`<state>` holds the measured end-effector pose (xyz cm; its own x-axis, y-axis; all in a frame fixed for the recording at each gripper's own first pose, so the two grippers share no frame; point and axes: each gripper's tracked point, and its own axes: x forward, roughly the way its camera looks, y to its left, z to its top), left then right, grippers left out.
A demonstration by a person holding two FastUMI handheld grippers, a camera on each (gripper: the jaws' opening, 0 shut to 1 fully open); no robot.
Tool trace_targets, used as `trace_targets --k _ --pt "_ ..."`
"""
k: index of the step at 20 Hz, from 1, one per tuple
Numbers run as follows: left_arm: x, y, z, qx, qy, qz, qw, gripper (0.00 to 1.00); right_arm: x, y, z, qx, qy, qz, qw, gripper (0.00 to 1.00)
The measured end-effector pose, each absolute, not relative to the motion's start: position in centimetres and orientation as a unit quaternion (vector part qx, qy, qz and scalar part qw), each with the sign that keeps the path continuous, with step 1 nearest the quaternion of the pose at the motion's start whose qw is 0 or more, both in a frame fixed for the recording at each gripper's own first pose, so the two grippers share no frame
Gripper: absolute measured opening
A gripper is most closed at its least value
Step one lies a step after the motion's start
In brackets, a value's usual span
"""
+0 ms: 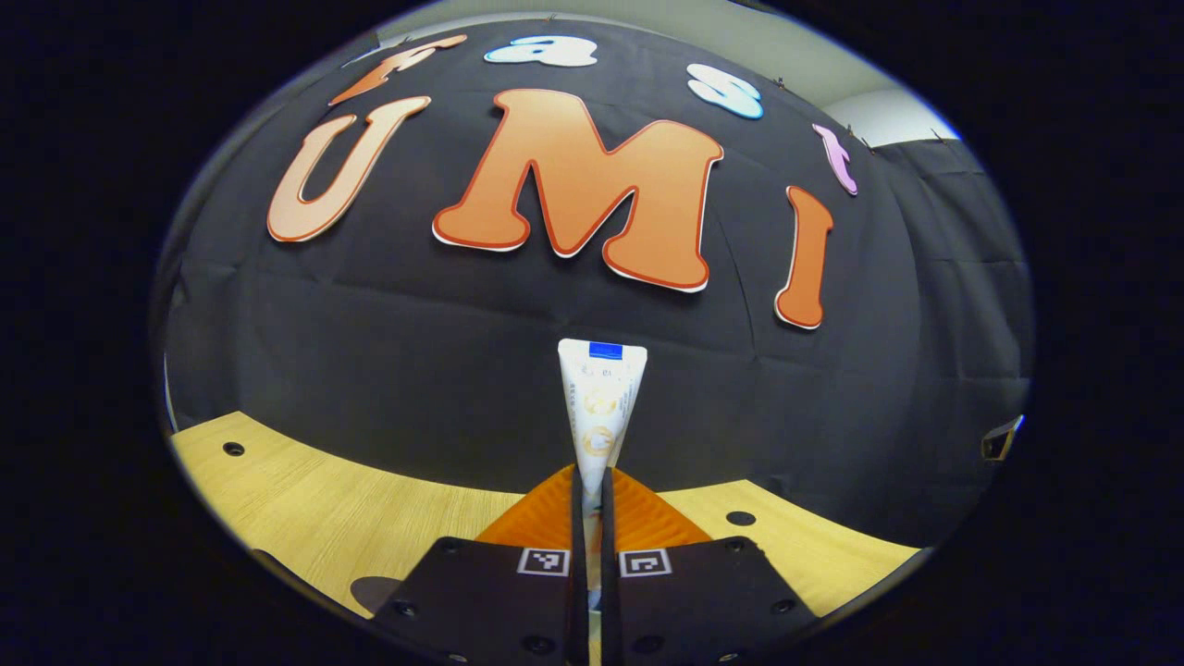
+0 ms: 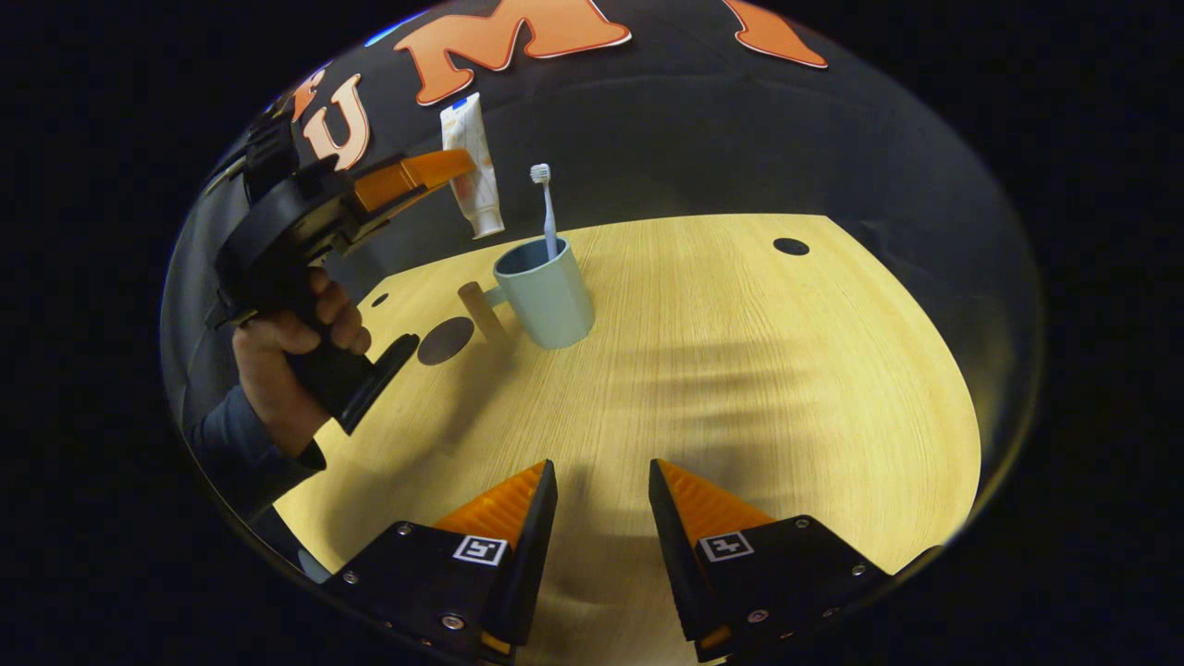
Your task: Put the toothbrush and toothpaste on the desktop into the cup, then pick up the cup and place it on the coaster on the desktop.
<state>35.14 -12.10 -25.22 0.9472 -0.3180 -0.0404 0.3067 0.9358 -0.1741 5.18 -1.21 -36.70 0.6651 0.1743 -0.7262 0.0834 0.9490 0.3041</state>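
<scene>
Worktop [image 2: 740, 370]: pale wood with dark round holes. A mug-shaped cup [image 2: 546, 291] stands toward its far left, the toothbrush [image 2: 546, 208] upright inside, bristles up. A dark round coaster [image 2: 445, 340] lies at the cup's 8 o'clock, near but apart.

Left tool [image 2: 462, 166], gripped by a hand [image 2: 287, 356], is pinching the toothpaste [image 2: 474, 166], cap down, at the cup's 11 o'clock.

Right tool [image 2: 603, 490]: fingers spread, nothing between them, cup well apart at 12 o'clock.
</scene>
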Motion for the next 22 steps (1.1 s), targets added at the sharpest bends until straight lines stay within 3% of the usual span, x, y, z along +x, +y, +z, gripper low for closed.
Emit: trace_targets --k 9,12,13,18,22 --pt "34.7 -13.7 -31.9 -0.049 0.06 -0.142 0.987 0.03 5.2 -2.9 -37.3 0.175 0.405 0.008 0.897 0.61" --pt "34.0 -14.1 -32.7 -0.04 0.072 -0.153 0.985 0.09 5.2 -3.1 -37.1 0.179 0.404 0.007 0.897 0.61" --pt "33.7 -14.1 -32.8 -0.039 0.075 -0.157 0.984 0.14 5.5 -3.0 -36.9 0.181 0.403 0.006 0.897 0.61" --pt "32.1 -12.2 -32.2 -0.027 0.08 -0.15 0.985 0.89 6.2 -3.8 -36.0 0.183 0.395 -0.001 0.9 0.61" --pt "30.9 -10.1 -30.0 -0.023 0.078 -0.143 0.986 0.95 6.3 -4.0 -35.3 0.183 0.392 -0.006 0.901 0.61"
